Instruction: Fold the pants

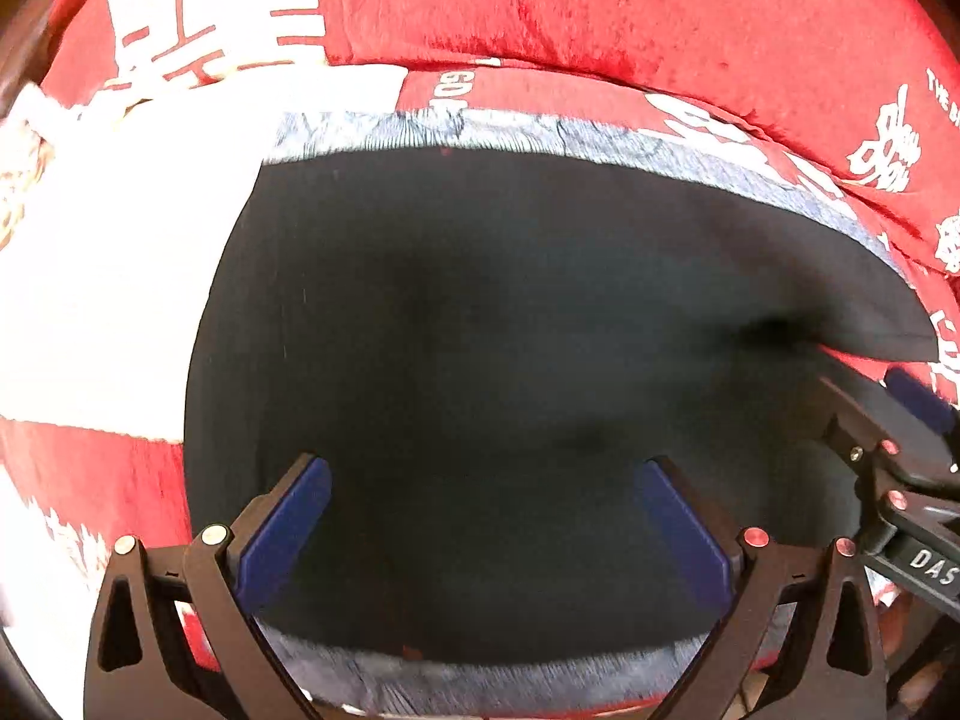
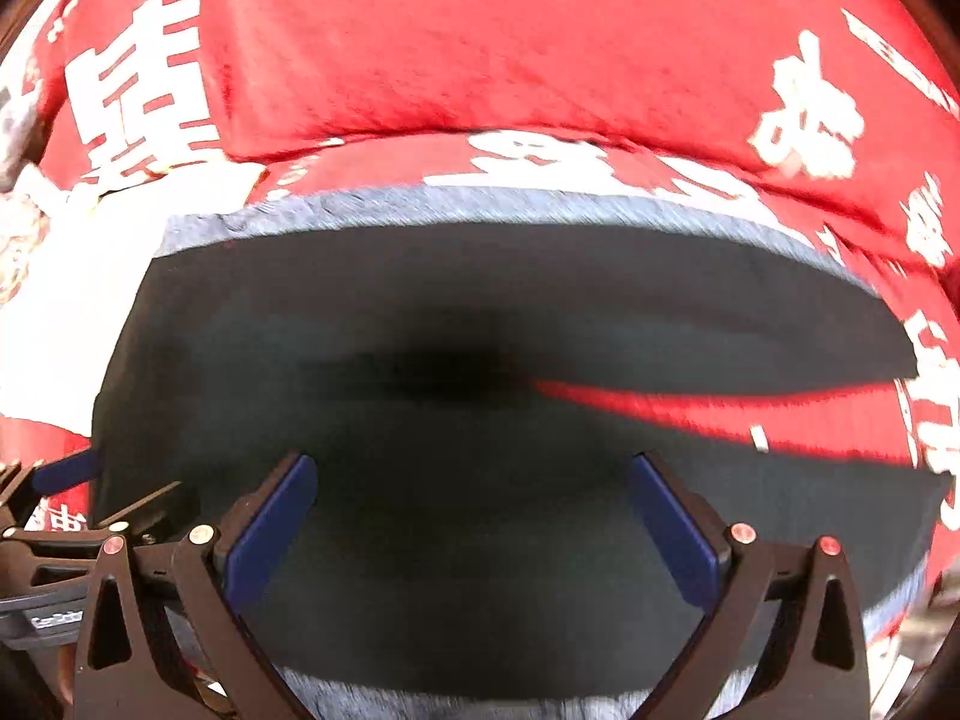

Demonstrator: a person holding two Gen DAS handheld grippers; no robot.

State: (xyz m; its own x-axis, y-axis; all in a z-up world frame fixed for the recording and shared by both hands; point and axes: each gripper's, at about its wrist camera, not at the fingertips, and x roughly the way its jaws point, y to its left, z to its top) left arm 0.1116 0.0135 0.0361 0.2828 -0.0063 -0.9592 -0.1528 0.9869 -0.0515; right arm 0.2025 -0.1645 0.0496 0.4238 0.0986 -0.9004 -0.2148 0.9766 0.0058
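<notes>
A: How many things do you count?

B: One pair of black pants [image 1: 510, 360], one grey-blue mat [image 1: 540, 132] under them, and one red cover with white characters [image 1: 600, 12] below all. I hold two tools. My left gripper [image 1: 483, 474] has its fingers wide apart with nothing between them, and my right gripper [image 2: 471, 471] is the same, spread and empty.

A: Where are the pants from your tools?

B: Directly ahead of both, lying flat. The blue pads [image 1: 282, 528] of the left tool hang over the black cloth; whether they touch it I cannot tell.

A: What does one camera show that the other does not?

B: The left wrist camera shows the right gripper [image 1: 888, 438] at its right edge, beside the pants. The right wrist camera shows the split between the two legs [image 2: 690, 402], where red cover appears, ahead and to the right. It also shows the left gripper [image 2: 66, 474] at the left border of the pants.

A: And the edges?

B: The far edge of the pants lies just inside the mat's far strip. To the left of the left tool there is a white patch [image 1: 120, 276] of the cover, touching the pants' side edge. Behind the mat the red cover rises in a thick fold.
</notes>
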